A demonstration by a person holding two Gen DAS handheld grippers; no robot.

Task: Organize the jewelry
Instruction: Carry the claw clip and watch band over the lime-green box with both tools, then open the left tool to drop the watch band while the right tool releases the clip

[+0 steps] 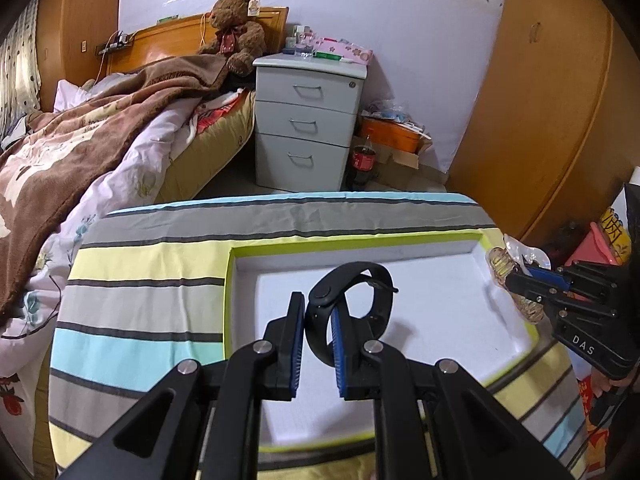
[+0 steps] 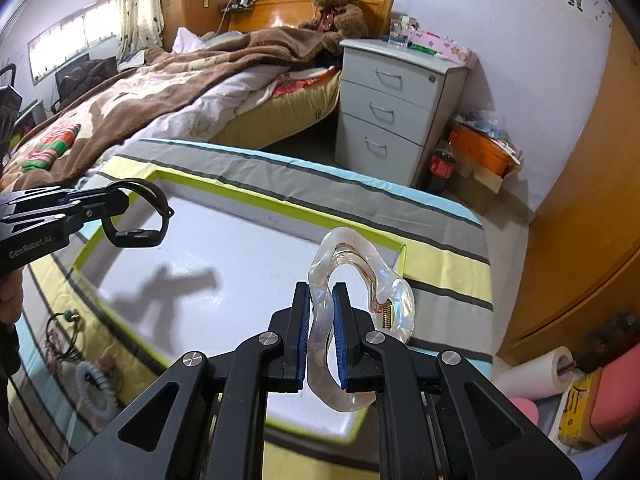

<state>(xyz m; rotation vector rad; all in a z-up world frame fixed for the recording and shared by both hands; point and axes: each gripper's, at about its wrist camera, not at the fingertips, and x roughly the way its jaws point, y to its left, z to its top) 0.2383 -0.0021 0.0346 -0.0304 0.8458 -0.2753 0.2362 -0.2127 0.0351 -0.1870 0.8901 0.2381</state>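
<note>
Both pieces hang over the white tray, the left gripper pinching the black wristband and the right gripper pinching the clear hair claw, so each should sink low before letting go, well apart.

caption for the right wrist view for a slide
Right tool grips a clear hair claw above the white tray.

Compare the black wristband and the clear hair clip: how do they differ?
The wristband is opaque black; the hair clip is see-through. The wristband is a plain closed loop; the hair clip has a wavy outline and a metal spring. The left tool holds the wristband, the right tool the hair clip. Both hang above the white tray.
</note>
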